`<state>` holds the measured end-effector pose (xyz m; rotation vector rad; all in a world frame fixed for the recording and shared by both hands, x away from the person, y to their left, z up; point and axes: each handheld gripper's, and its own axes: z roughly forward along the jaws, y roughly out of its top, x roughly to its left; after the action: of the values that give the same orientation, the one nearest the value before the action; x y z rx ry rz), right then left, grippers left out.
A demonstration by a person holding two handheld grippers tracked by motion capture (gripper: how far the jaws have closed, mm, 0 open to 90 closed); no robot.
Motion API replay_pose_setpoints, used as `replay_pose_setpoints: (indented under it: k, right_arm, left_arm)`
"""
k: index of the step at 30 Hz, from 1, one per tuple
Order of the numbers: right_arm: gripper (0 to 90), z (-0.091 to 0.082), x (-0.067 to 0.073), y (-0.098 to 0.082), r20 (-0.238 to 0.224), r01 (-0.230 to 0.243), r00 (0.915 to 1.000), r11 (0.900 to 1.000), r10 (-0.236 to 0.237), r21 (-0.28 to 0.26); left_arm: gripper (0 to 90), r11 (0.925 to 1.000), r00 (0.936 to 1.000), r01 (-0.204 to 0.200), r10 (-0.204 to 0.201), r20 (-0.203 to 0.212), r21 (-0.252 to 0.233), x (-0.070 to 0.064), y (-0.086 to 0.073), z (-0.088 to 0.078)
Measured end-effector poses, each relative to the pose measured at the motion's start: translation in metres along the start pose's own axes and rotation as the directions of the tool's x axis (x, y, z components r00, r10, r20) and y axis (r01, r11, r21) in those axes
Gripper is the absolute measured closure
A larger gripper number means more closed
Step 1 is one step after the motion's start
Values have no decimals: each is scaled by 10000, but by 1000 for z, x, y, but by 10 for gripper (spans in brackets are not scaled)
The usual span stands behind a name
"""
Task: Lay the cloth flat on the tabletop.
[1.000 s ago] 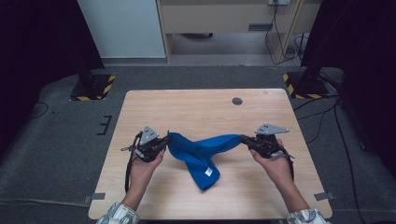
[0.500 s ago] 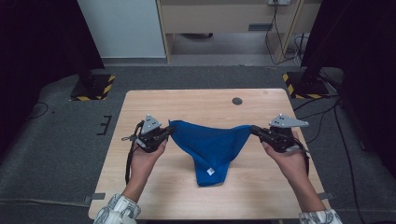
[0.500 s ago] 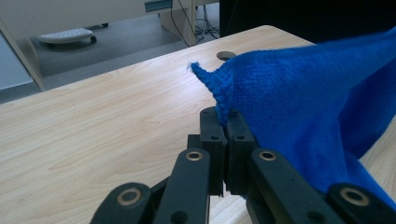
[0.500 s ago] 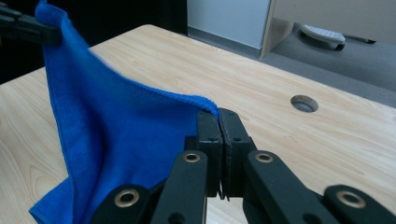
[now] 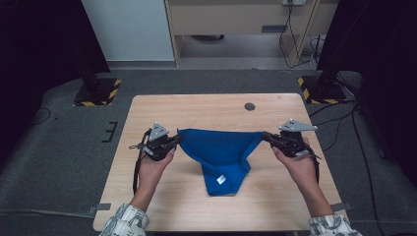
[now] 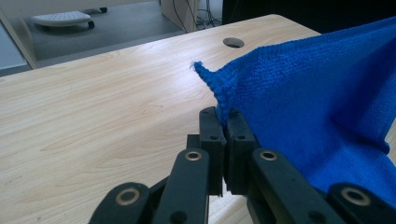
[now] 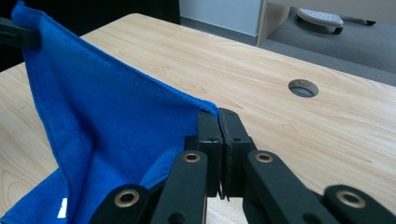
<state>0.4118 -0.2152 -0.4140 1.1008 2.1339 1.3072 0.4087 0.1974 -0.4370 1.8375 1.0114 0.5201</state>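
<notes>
My left gripper (image 5: 173, 141): jaws squeezed tight on one top corner of blue cloth (image 5: 221, 152). Cloth hangs between both my hands, top edge pulled straight, bottom end with white tag (image 5: 222, 179) resting on table (image 5: 196, 105). My right gripper (image 5: 268, 137): jaws pinched shut on other top corner. Step, I think: holding cloth open, spread wide. Next move needs both grips kept tight, hands level, then lay cloth flat.

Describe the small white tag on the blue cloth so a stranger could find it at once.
Start at the light wooden table, where the blue cloth is stretched between the left gripper and right gripper. Follow the cloth to its hanging lower end, which rests on the tabletop. The white tag sits there, the only pale patch on the blue.
</notes>
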Motion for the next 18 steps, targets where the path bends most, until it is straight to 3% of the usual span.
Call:
replay_pose_setpoints:
  k: [18]
  right_arm:
    - [888, -24, 6, 19, 109, 349, 9994, 9971, -342, -683]
  left_arm:
    - [870, 9988, 9998, -182, 183, 14, -460, -6, 22, -10]
